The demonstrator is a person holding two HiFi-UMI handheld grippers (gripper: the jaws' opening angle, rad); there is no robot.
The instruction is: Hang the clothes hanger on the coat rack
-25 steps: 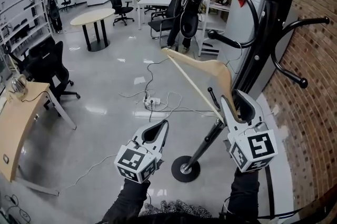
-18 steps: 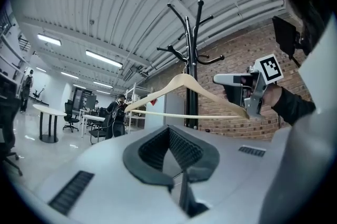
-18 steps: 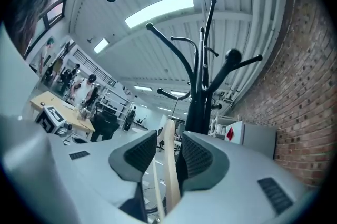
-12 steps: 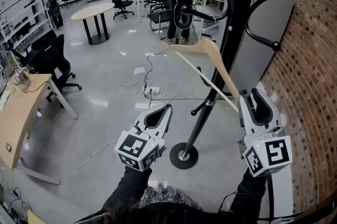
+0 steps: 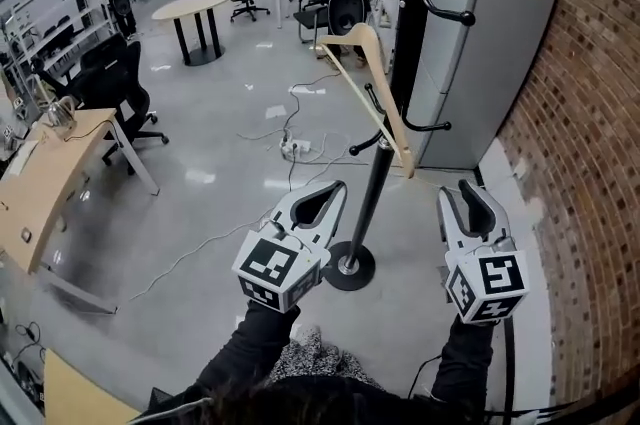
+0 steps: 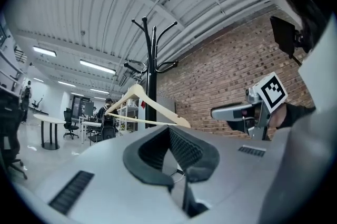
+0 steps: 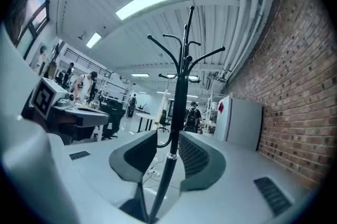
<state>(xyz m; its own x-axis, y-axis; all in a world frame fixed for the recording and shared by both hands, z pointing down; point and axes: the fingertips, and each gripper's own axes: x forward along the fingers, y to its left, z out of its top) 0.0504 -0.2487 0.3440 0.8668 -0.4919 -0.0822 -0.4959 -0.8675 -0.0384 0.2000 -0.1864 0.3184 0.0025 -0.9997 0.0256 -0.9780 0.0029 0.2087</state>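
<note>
The light wooden clothes hanger (image 5: 383,78) hangs from a lower hook of the black coat rack (image 5: 405,33), tilted, with its low end by the pole. No gripper touches it. My right gripper (image 5: 470,208) is open and empty, below and right of the hanger, near the rack's pole. My left gripper (image 5: 318,203) is open and empty, left of the pole above the round base (image 5: 350,268). The left gripper view shows the hanger (image 6: 152,107) on the rack (image 6: 153,75) beyond its empty jaws (image 6: 171,149). In the right gripper view the pole (image 7: 181,96) stands beyond the open jaws (image 7: 169,157).
A brick wall (image 5: 580,113) and a grey cabinet (image 5: 480,63) stand close behind the rack. Cables and a power strip (image 5: 295,148) lie on the floor. A wooden desk (image 5: 40,193) and office chairs (image 5: 115,98) are at left; a round table (image 5: 200,8) and people stand farther back.
The right gripper opened and let go of the hanger, which now hangs on the rack's hook. That gripper drew back and down; the left gripper stayed open nearby.
</note>
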